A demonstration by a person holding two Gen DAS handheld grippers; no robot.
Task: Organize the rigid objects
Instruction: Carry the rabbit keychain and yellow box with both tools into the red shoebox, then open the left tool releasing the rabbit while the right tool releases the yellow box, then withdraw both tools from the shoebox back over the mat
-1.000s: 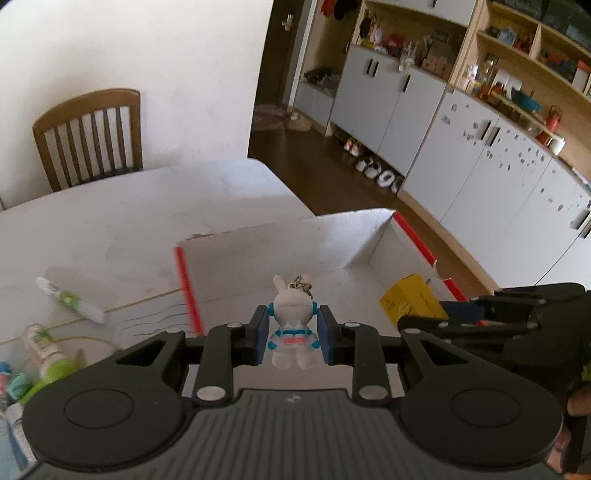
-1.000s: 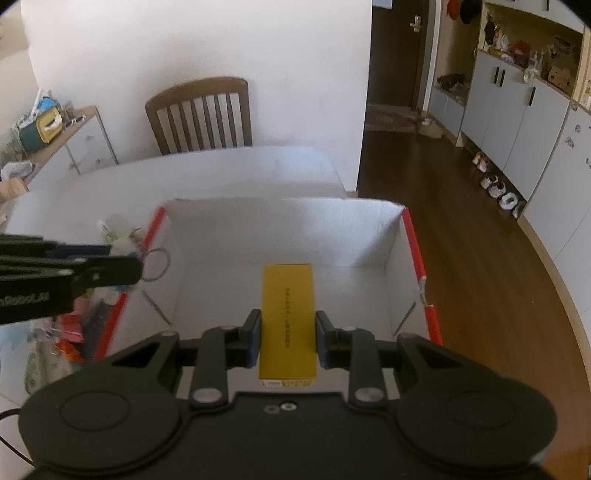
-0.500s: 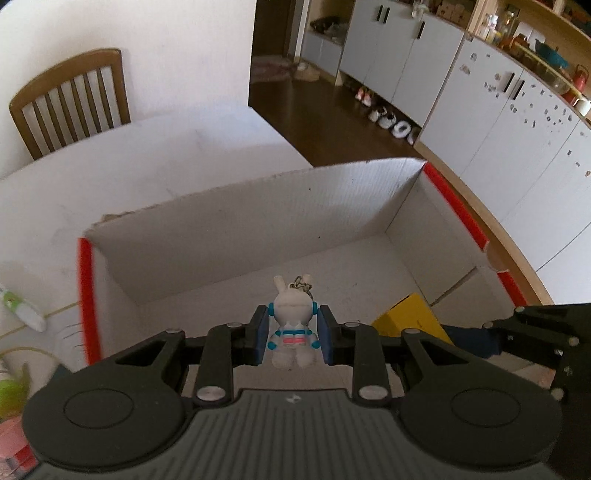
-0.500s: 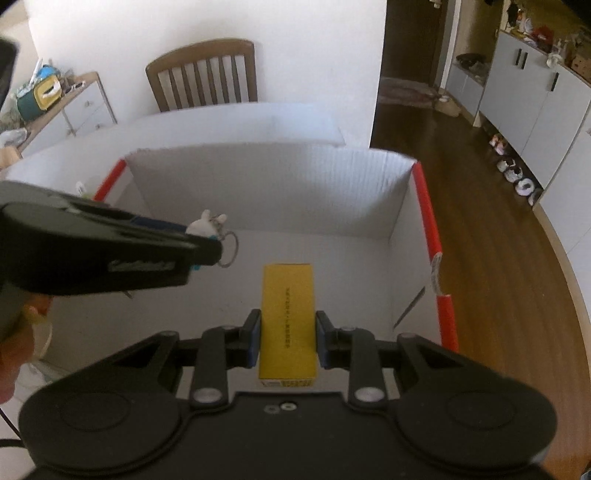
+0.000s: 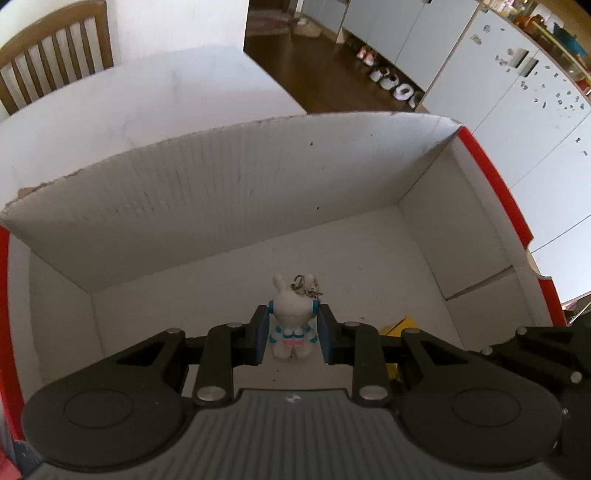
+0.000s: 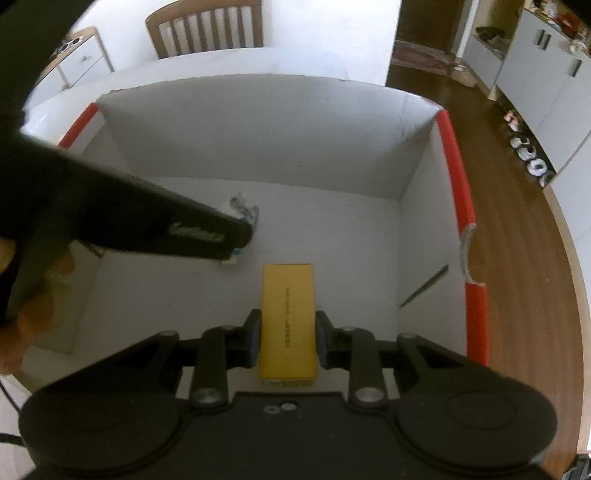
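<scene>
**Entry: two grippers lowered into the white carton**

- Left gripper (image 5: 291,334): fingers pinched a white rabbit keychain figure (image 5: 293,320) at its sides, feet toward the camera, metal ring at its head. A second earlier it hung above the near rim with the tubes on the counter in sight at left; now it sat lower, inside the cardboard box (image 5: 236,192), and the box walls filled the view.
- Right gripper (image 6: 287,339): fingers clamped a yellow rectangular box (image 6: 287,317) along its long sides, held lengthwise over the box floor. Against the earlier frame the red-edged side walls stood closer and higher around it.
- Cardboard box: white inside, red tape on both side rims, set on the white counter (image 5: 140,107).
- Right wrist view: the left gripper crossed in from the left, blurred, a hand (image 6: 33,295) behind it; earlier it lay outside the left wall.
- Wooden chair (image 6: 207,26): beyond the counter.
</scene>
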